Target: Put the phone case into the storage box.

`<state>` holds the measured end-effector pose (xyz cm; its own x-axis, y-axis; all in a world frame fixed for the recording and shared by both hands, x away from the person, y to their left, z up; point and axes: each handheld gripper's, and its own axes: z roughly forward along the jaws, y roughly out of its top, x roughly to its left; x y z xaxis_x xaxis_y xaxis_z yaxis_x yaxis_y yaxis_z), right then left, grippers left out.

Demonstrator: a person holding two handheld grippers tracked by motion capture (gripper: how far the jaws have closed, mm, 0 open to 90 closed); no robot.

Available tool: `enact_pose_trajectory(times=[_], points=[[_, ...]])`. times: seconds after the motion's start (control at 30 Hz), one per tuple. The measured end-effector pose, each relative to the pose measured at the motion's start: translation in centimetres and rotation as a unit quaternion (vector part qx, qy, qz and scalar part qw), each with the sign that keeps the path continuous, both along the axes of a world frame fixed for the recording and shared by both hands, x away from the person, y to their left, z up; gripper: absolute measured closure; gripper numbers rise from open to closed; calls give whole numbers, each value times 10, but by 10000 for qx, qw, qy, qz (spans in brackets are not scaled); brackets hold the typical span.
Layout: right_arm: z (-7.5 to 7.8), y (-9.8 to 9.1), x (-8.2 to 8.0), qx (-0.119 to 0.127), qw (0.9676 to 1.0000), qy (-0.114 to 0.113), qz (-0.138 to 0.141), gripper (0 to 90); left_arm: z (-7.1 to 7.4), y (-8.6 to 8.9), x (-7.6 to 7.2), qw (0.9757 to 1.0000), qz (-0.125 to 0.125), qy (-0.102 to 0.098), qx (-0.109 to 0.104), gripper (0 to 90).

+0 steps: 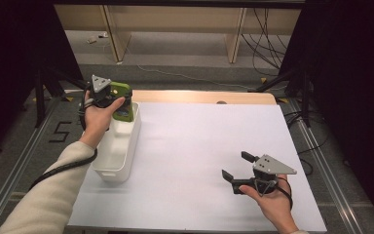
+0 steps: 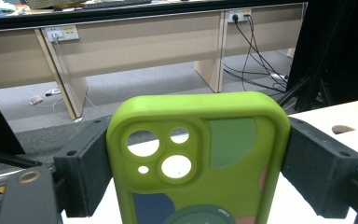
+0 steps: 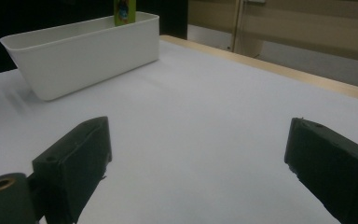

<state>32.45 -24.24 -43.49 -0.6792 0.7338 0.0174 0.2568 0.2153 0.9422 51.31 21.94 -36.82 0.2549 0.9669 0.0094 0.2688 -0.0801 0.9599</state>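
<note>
While upright, the phone case (image 2: 200,158) sits clamped between the left gripper (image 2: 196,163) jaws.

One phone case (image 2: 198,158), one bin (image 1: 119,148).

Left tool (image 1: 119,100) clamped, raised; right tool (image 1: 236,165) wide apart, low.

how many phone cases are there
1: a green phone case, clamped across its width in the left gripper, upright over the far end of the white bin. Much of the bin's inside is hidden, so more could lie there.
</note>
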Motion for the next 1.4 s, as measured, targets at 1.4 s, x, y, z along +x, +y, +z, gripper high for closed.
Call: enact_pose_trajectory(times=[1.4], points=[[1, -3, -1, 32, 10000, -25, -15, 84, -9, -4, 14, 9998, -4, 160, 129, 160]])
